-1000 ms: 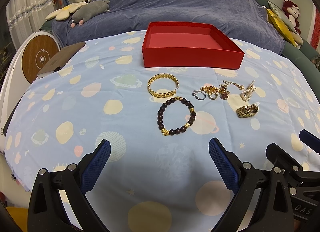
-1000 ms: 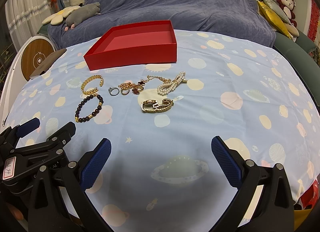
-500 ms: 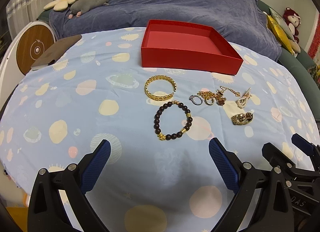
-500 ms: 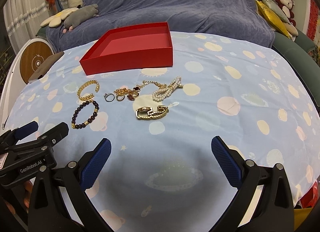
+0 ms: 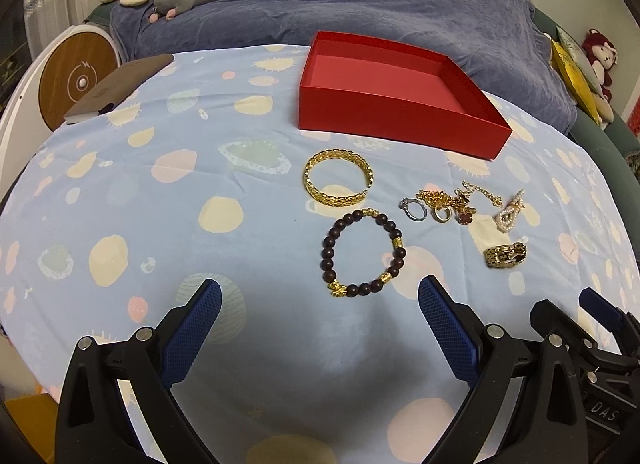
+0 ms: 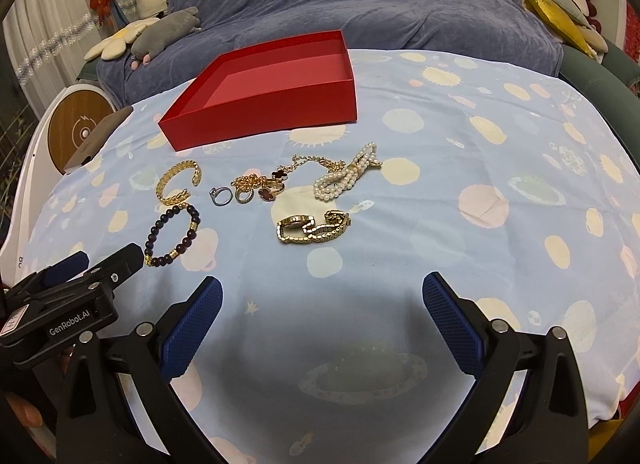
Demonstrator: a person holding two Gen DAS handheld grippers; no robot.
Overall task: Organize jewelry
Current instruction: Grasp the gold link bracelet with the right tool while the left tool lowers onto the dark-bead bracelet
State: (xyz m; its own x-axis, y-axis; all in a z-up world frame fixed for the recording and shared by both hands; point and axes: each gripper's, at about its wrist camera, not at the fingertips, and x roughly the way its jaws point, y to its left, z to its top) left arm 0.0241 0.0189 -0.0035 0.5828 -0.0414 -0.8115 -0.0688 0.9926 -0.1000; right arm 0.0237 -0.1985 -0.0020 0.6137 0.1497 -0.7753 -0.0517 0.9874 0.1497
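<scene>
An empty red box (image 5: 400,119) (image 6: 276,103) stands at the back of the table. In front of it lie a gold cuff bangle (image 5: 338,177) (image 6: 178,183), a dark bead bracelet (image 5: 362,254) (image 6: 174,236), a silver ring (image 5: 412,208) (image 6: 221,195), a tangle of gold chain and charms (image 5: 452,203) (image 6: 268,185), a pearl strand (image 5: 508,213) (image 6: 346,177) and a gold watch (image 5: 505,255) (image 6: 314,228). My left gripper (image 5: 319,306) is open and empty, just short of the bead bracelet. My right gripper (image 6: 322,300) is open and empty, short of the watch.
The table wears a light blue cloth with planets (image 5: 160,223). A brown pad (image 5: 116,87) lies at the back left. A blue-covered sofa (image 6: 360,3) with soft toys stands behind. The left gripper's body shows at the lower left of the right wrist view (image 6: 68,300).
Both grippers have risen and tilted downward, so the jewelry sits lower and nearer in each view. Both stay open. The jewelry has not moved.
</scene>
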